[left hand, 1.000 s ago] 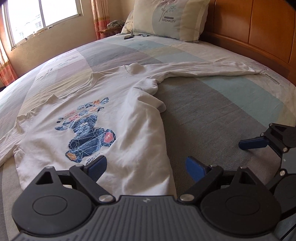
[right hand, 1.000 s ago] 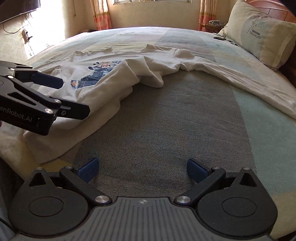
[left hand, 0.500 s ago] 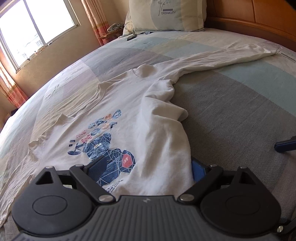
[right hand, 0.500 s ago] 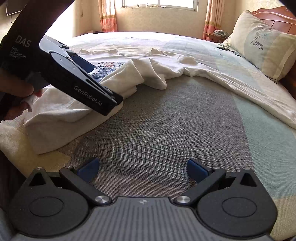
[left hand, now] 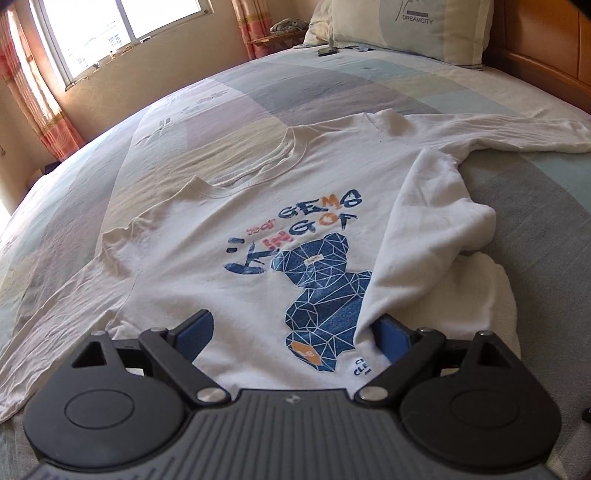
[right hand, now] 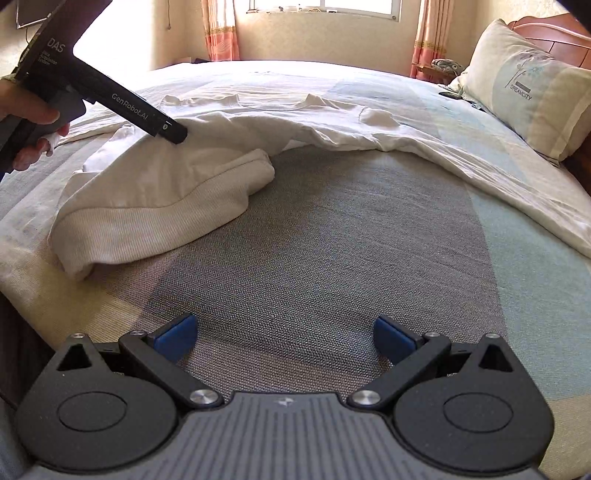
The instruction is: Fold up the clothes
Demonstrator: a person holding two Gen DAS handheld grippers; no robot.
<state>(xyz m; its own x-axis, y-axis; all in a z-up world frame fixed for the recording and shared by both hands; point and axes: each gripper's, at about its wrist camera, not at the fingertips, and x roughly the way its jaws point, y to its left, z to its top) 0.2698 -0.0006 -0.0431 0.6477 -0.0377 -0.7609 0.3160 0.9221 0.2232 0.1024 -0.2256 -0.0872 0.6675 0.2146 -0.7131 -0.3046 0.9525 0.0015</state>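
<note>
White shirt (left hand: 258, 206): hem hidden behind the left gripper (left hand: 295, 332); left sleeve cut by the frame edge. Pillow (left hand: 413, 26): top cropped. Small dark item (left hand: 327, 51) near it too small to identify.

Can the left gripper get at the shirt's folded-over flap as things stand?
Probably yes: the left gripper sits low over the shirt, jaws open, and the flap edge lies against its right pad with nothing covering it.

A home bedroom: a wide bed with a patchwork grey, blue and cream cover (right hand: 332, 258), a pale printed pillow (right hand: 524, 96) against a carved wooden headboard (right hand: 554, 33), and a sunlit window with orange-pink curtains (right hand: 218, 29)
</note>
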